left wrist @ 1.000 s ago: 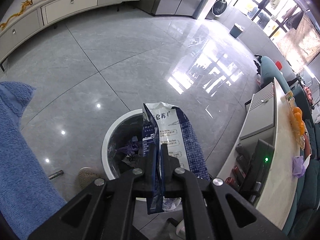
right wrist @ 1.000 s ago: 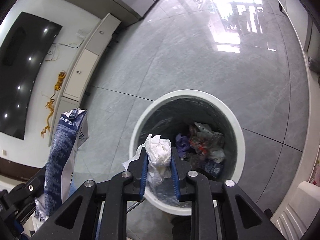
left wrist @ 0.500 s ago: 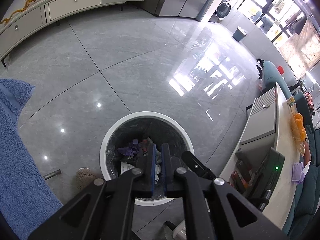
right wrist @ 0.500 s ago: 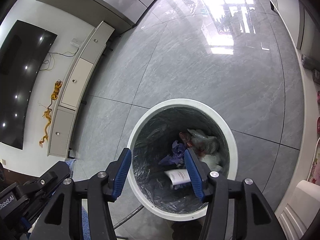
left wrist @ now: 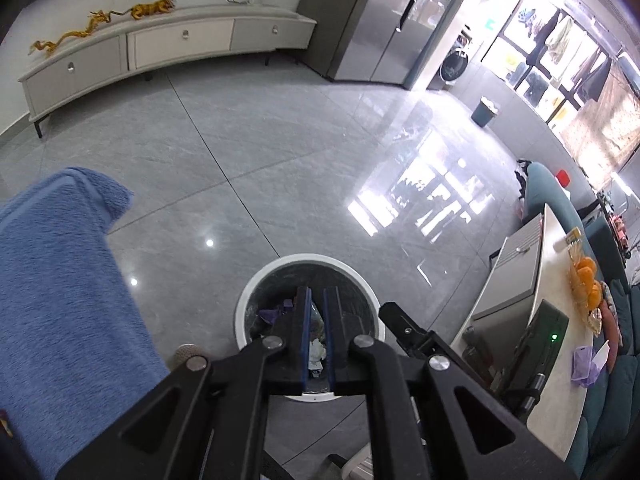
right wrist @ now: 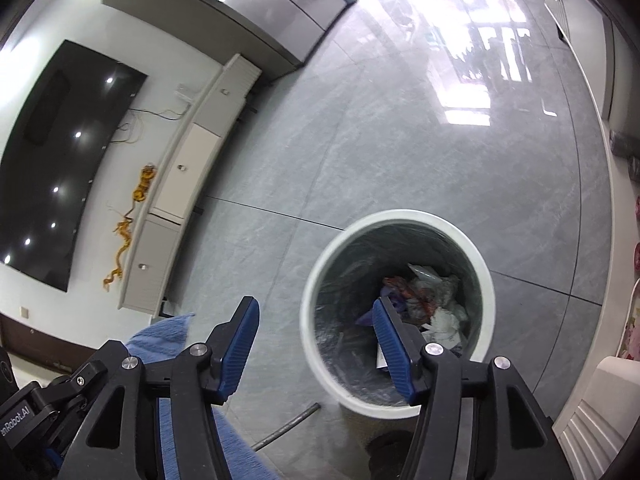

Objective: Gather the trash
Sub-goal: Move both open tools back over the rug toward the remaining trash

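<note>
Round white bin w/ dark crinkly liner stands on glossy grey tile floor; trash lies inside: crumpled white paper, clear film, purple & red scraps. Left gripper above bin, blue ribbed pads nearly together, nothing between. Right gripper jaws opening, about half wide, nothing between; one pad over bin, other over floor. Fuzzy blue towel at left. Long pale drawer cabinet w/ gold ornament on top, by wall.
</note>
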The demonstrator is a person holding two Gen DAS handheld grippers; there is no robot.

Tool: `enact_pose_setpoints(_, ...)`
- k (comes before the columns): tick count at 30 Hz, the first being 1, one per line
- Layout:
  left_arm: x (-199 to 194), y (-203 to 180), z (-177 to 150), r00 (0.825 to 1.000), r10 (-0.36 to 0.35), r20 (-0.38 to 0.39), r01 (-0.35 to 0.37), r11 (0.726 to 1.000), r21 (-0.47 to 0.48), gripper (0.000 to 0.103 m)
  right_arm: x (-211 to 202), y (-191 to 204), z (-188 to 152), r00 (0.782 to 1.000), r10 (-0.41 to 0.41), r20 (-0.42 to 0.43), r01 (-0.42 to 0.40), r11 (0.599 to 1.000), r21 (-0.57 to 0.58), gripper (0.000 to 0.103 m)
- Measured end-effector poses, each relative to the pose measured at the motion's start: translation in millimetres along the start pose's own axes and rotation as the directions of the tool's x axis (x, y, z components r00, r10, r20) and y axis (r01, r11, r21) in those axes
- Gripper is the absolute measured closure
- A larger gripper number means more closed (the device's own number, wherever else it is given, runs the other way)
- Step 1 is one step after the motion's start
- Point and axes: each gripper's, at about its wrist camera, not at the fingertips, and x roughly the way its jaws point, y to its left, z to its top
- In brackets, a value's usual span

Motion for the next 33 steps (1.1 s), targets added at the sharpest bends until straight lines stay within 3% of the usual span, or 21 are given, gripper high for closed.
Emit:
enact_pose_setpoints(1,-10.8,1.9,-1.1,1.0,0.006,0.017,-0.006,1.0,-0.003,0.095,-6.8,6.8,-1.6,1.0,0.013,0.009,-0.012,1.0,-0.013,0.046)
enact_pose_setpoints(2,-22.0,3.9,-2.3,0.999,0.013,0.036,-0.012,1.0,-0.008,0.088,-11.2,11.9,-2.7,1.0,0.02,0.015,-0.02,1.0,-0.024,0.045)
enact_pose_setpoints(3,-29.8,6.0,-1.5,0.999,0.018,0.049,-0.017,1.0,-0.013,0.076,-16.1,17.2,-4.0,0.999,0.028,0.021,-0.028,0.999,-0.036,0.045)
enact_pose_setpoints(5,-51.0,10.7,-4.7,0.995,0.032,0.09,-0.029,0.999,-0.032,0.066,-29.8,30.5,-8.2,0.998,0.052,0.036,-0.049,0.997,-0.064,0.045)
enact_pose_setpoints(13,-140.6,21.5,-25.5,0.967,0.098,0.236,-0.092,0.995,-0.034,0.065,-83.0,76.6,-24.2,0.986,0.146,0.083,-0.128,0.973,-0.19,0.044)
enact_pose_setpoints(21,-259.1,57.7,-65.7,0.897,0.174,0.405,-0.148,0.984,-0.095,0.065,-142.7,123.0,-49.7,0.959,0.265,0.105,-0.214,0.913,-0.347,0.043)
enact_pose_setpoints(30,-380.8,135.8,-135.3,0.822,0.309,0.479,-0.231,0.949,-0.215,0.065,-182.4,175.2,-101.5,0.928,0.372,0.026,-0.307,0.801,-0.514,0.041)
enact_pose_setpoints(33,-405.7,167.1,-162.5,0.807,0.346,0.479,-0.245,0.934,-0.261,0.063,-182.1,189.2,-119.9,0.922,0.386,-0.011,-0.328,0.767,-0.551,0.041)
